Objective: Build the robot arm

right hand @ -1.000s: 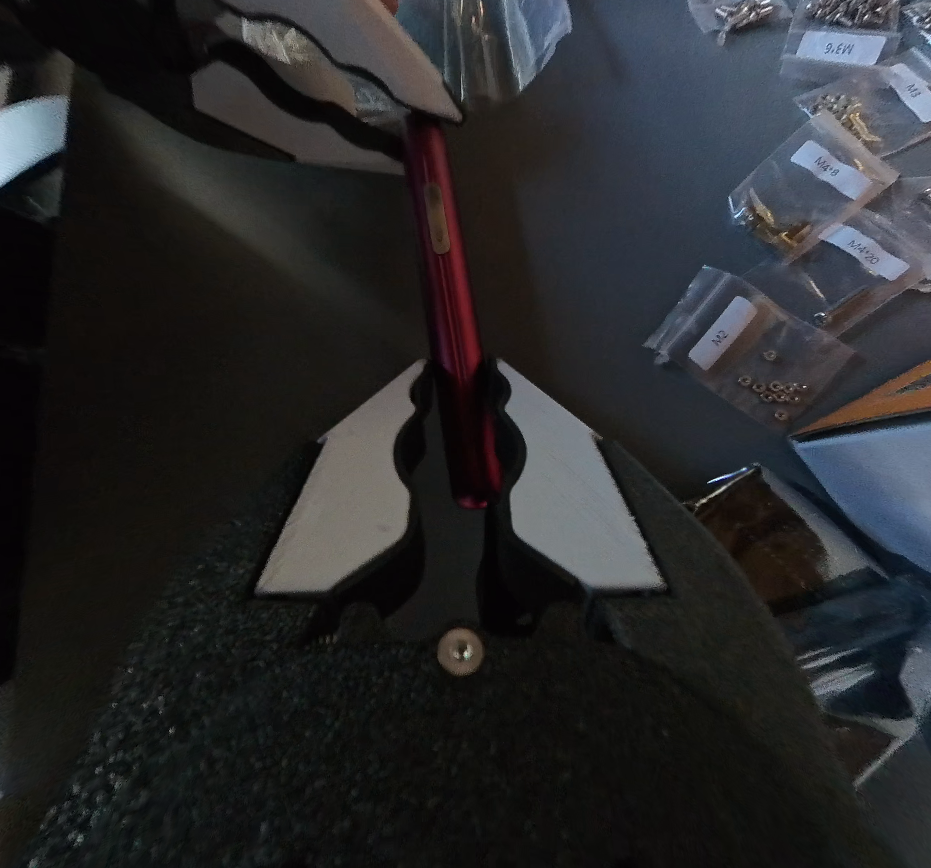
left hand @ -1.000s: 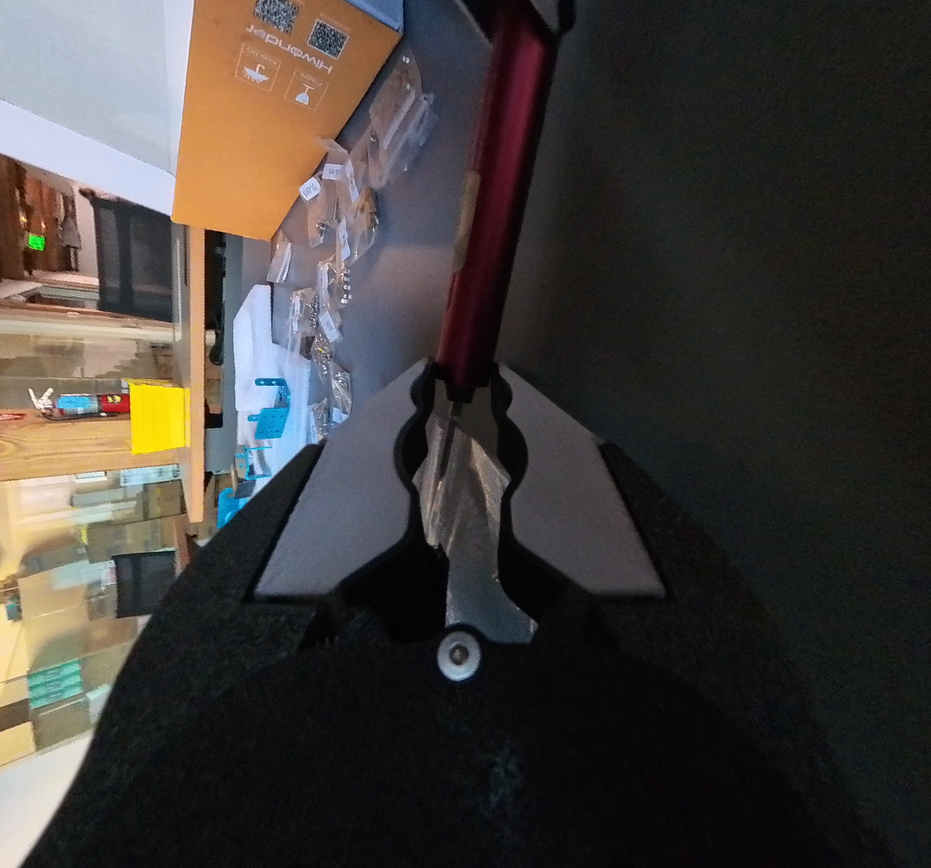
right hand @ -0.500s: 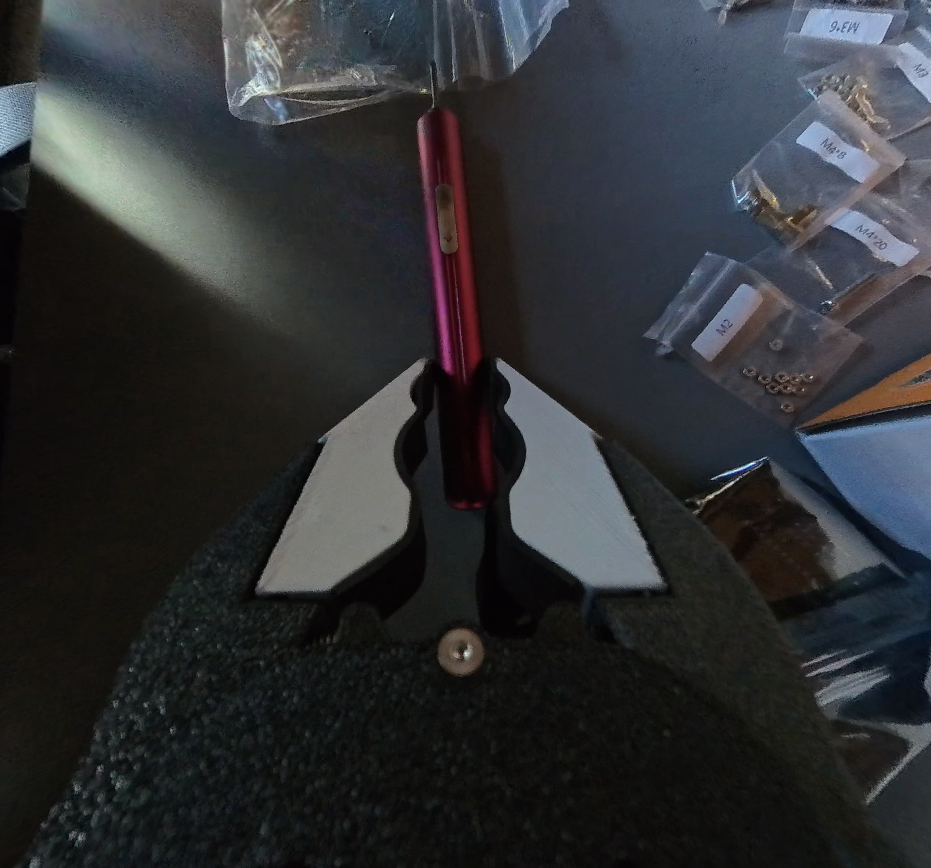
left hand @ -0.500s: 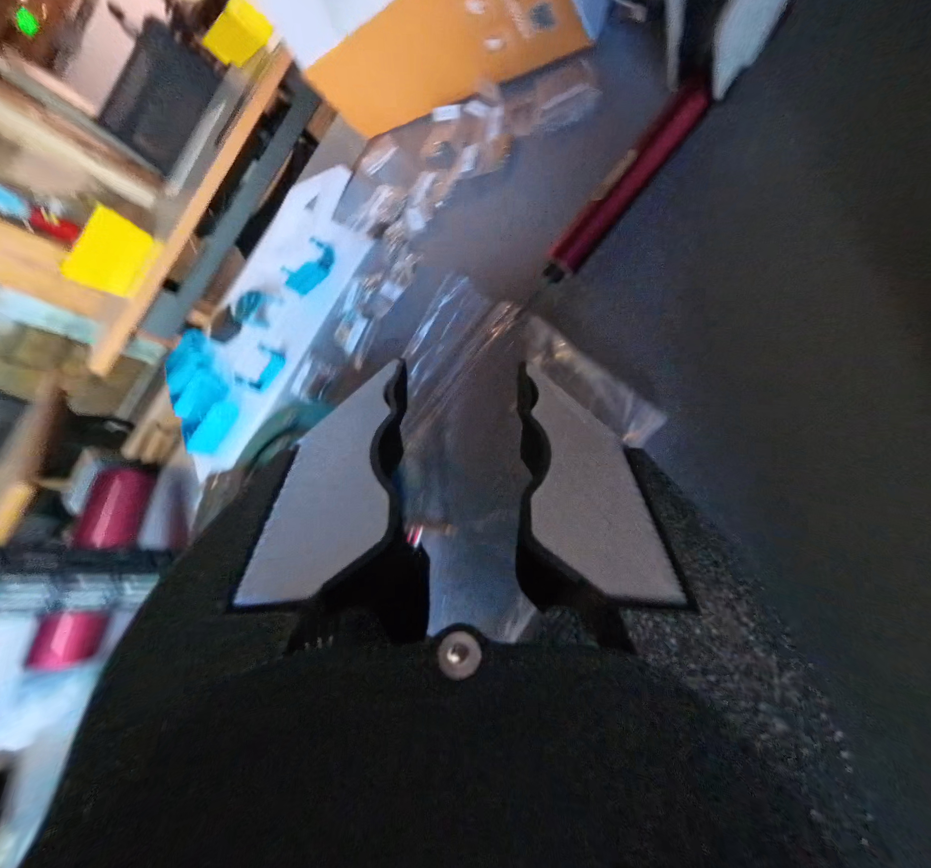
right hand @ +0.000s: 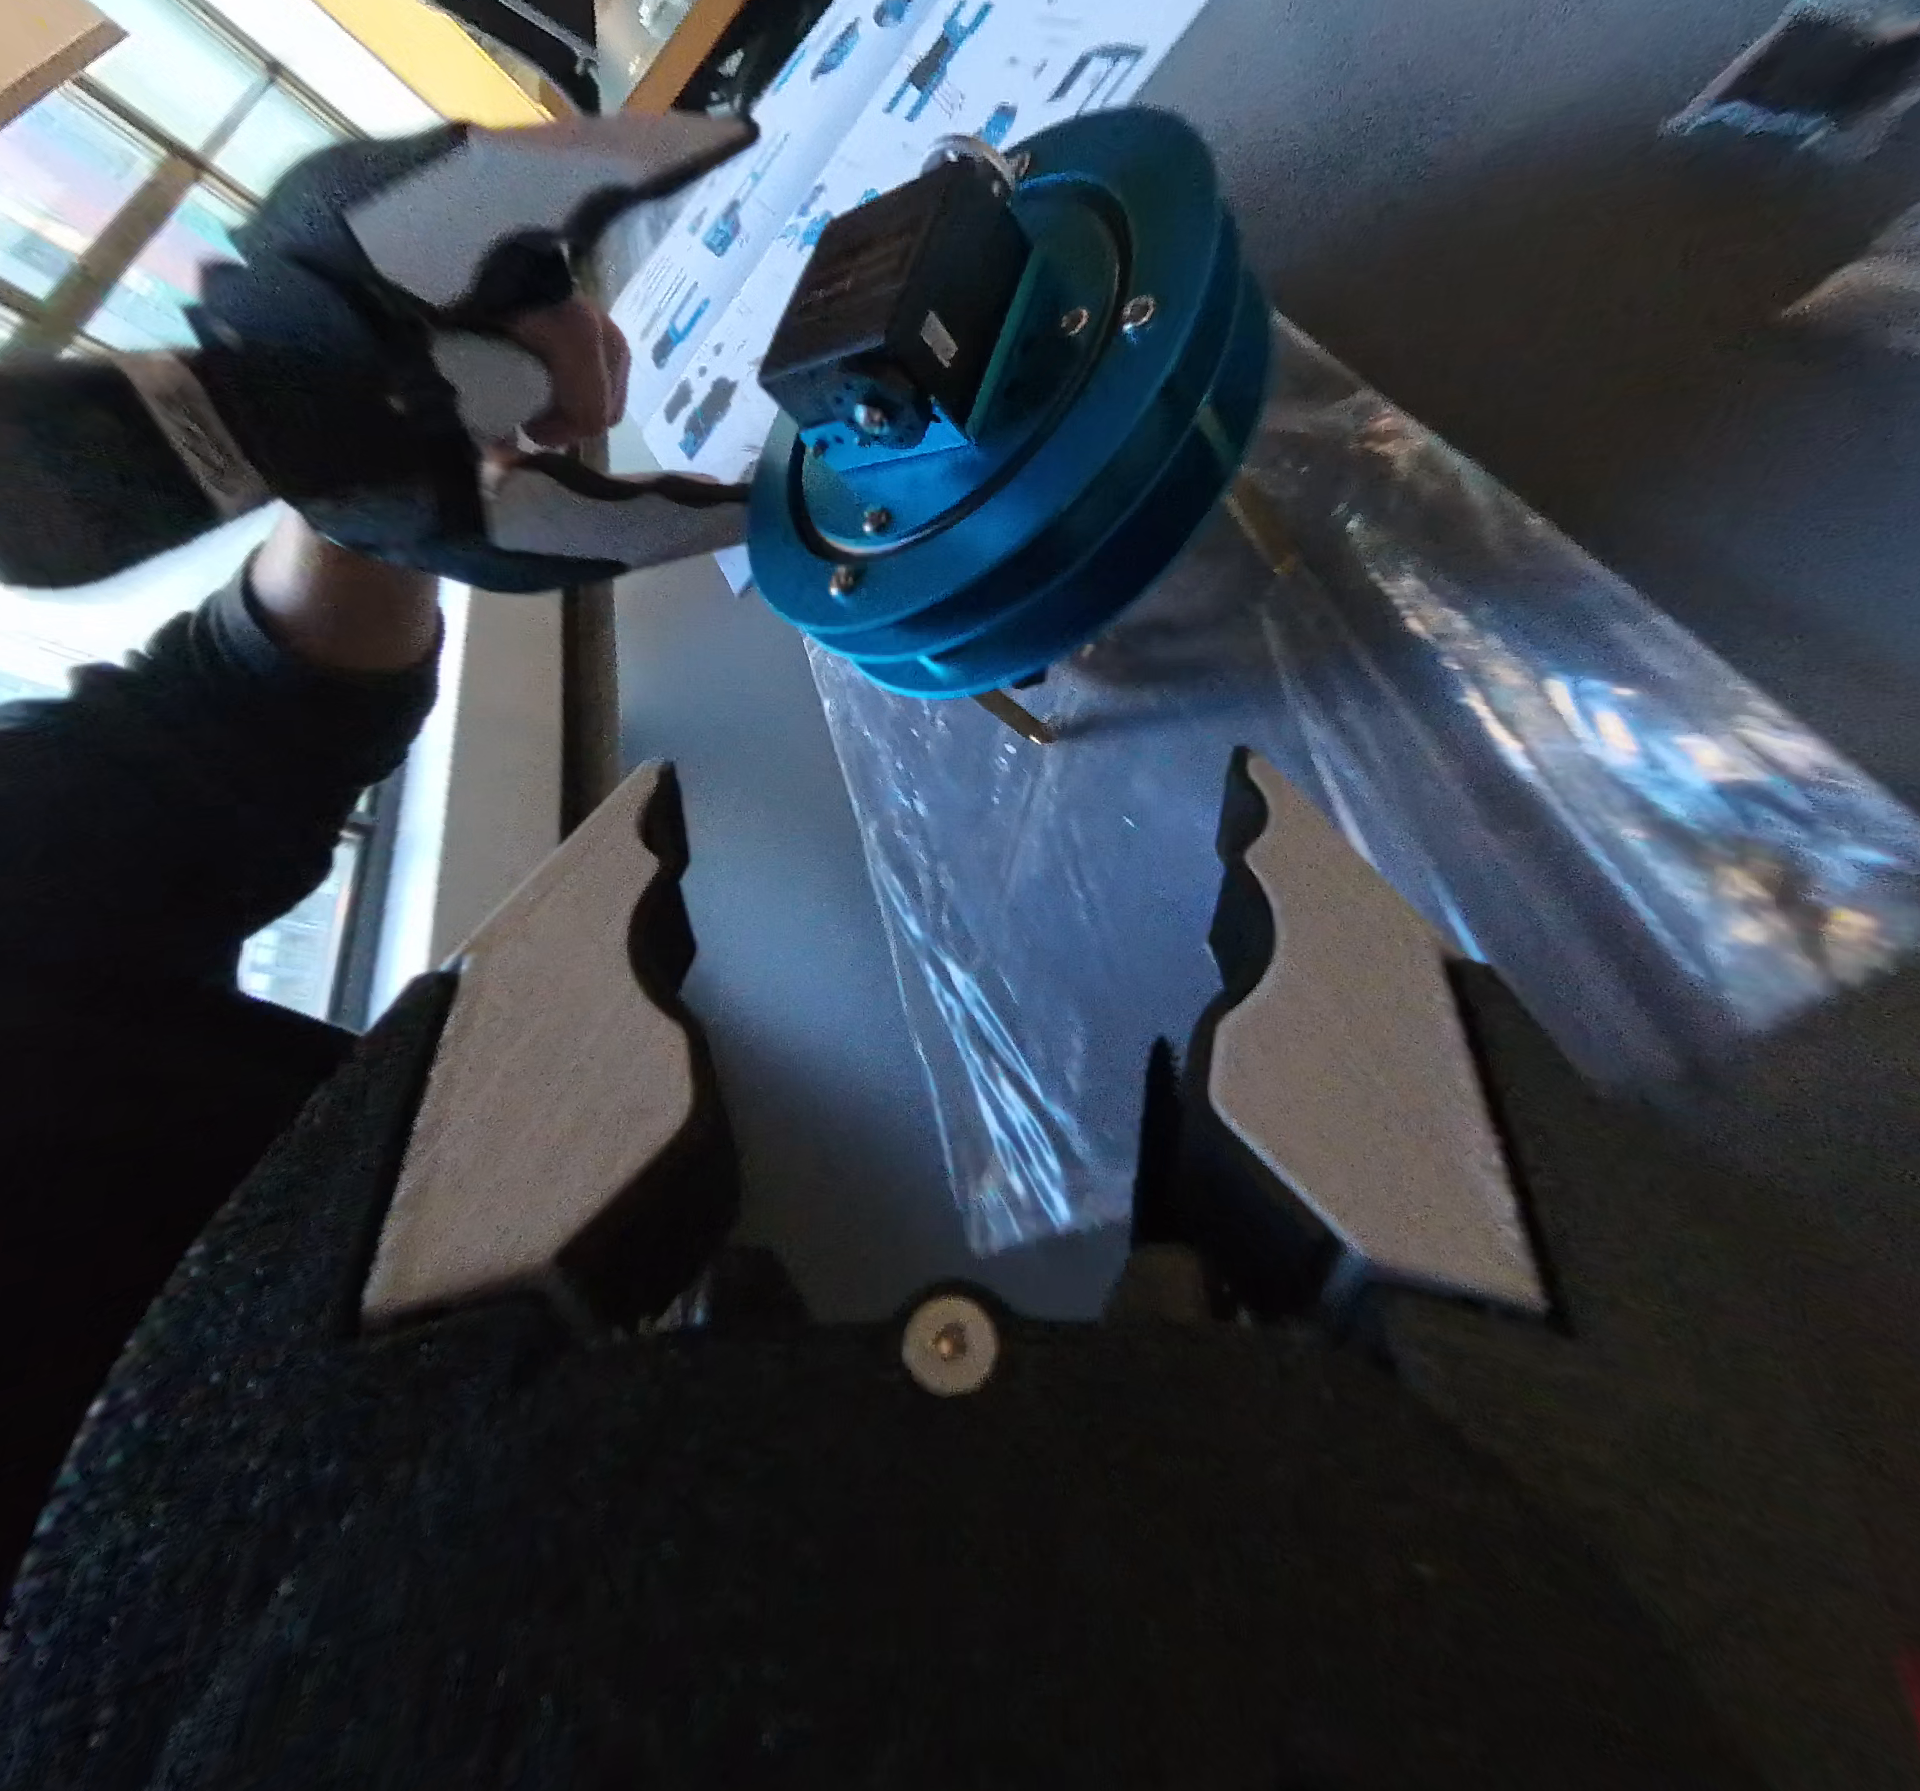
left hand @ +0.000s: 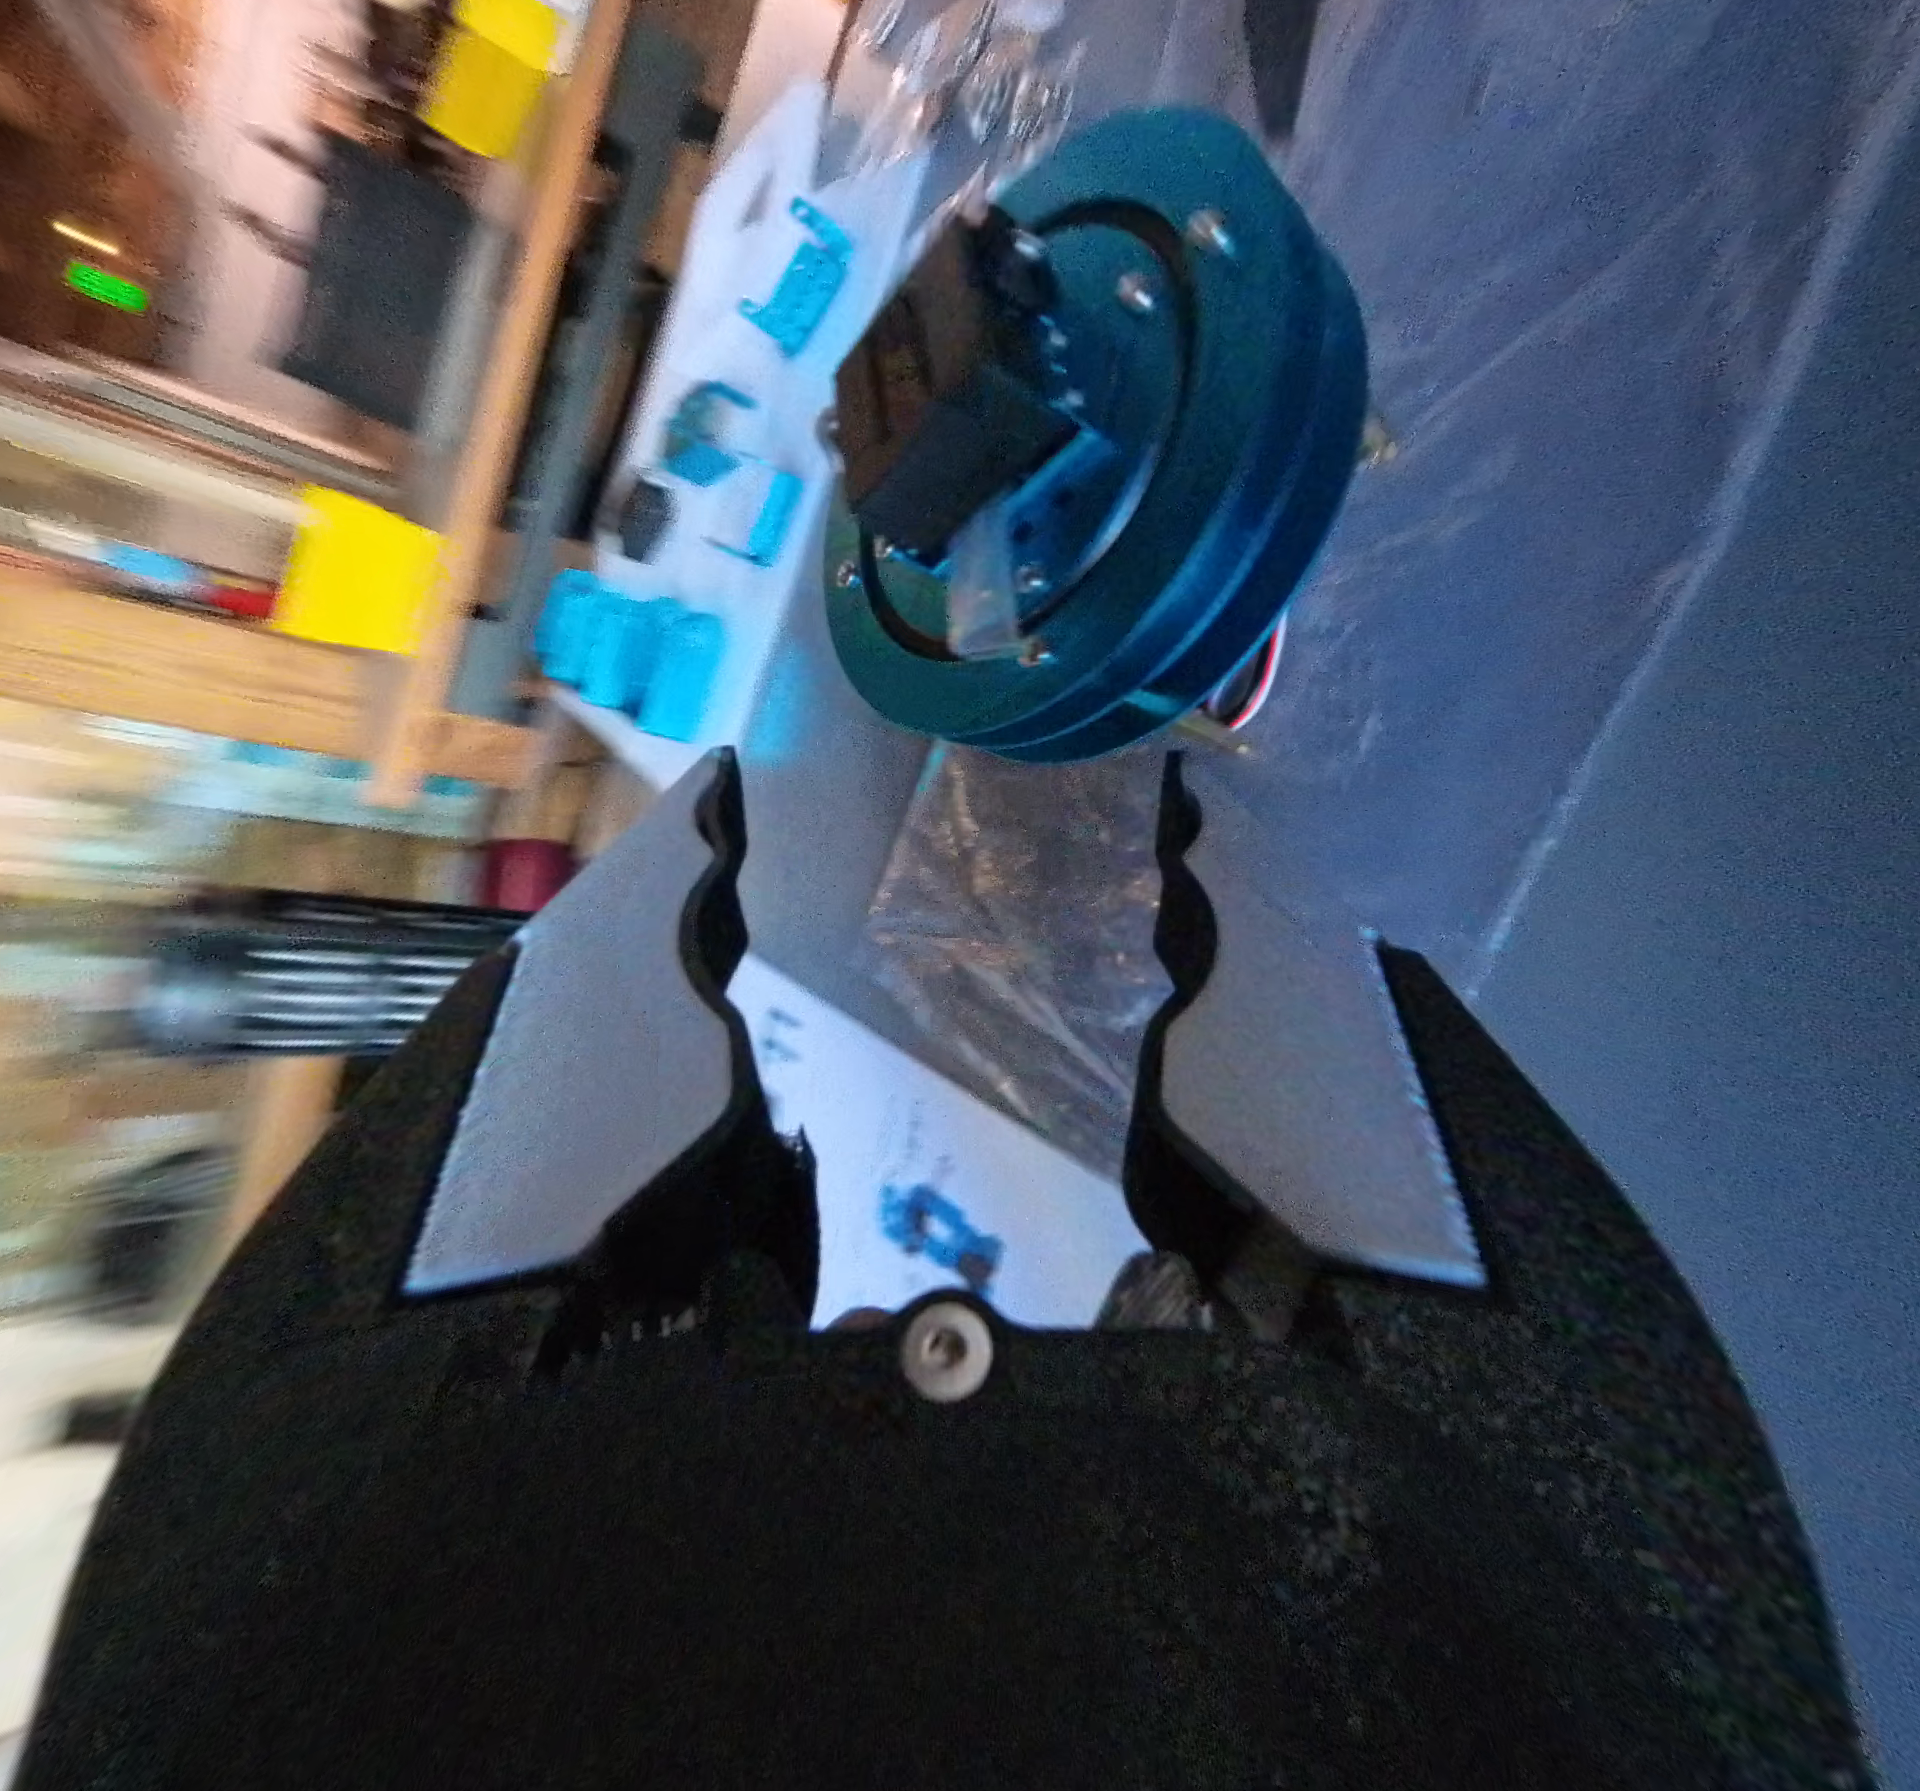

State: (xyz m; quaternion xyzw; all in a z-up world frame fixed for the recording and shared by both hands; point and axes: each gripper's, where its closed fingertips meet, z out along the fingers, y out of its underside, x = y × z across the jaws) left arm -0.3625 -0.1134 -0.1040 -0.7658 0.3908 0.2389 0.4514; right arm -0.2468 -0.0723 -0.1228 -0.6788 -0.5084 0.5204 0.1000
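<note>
A blue round base (left hand: 1226,494) with a black servo block (left hand: 935,401) on top stands on the dark table on brass standoffs. It also shows in the right wrist view (right hand: 1132,453), with the servo (right hand: 894,307). My left gripper (left hand: 948,775) is open and empty, just short of the base. In the right wrist view the left gripper (right hand: 743,313) sits at the base's left side, its lower finger (right hand: 623,520) at the rim. My right gripper (right hand: 951,775) is open and empty, a little before the base. A clear plastic bag (right hand: 1455,702) lies beside and under the base.
A white instruction sheet (right hand: 935,48) lies behind the base, and it also shows in the left wrist view (left hand: 935,1149). Small blue parts (left hand: 634,650) lie on a white sheet. A person's hand and dark sleeve (right hand: 208,702) hold the left gripper. Shelves with yellow bins (left hand: 353,567) stand beyond the table edge. From the right gripper's tips to the servo (right hand: 894,307) is close to 8 centimeters.
The right gripper has let go of the red screwdriver, which is out of view. The left gripper has opened wider, off the bag. Both have swung over to the blue base.
</note>
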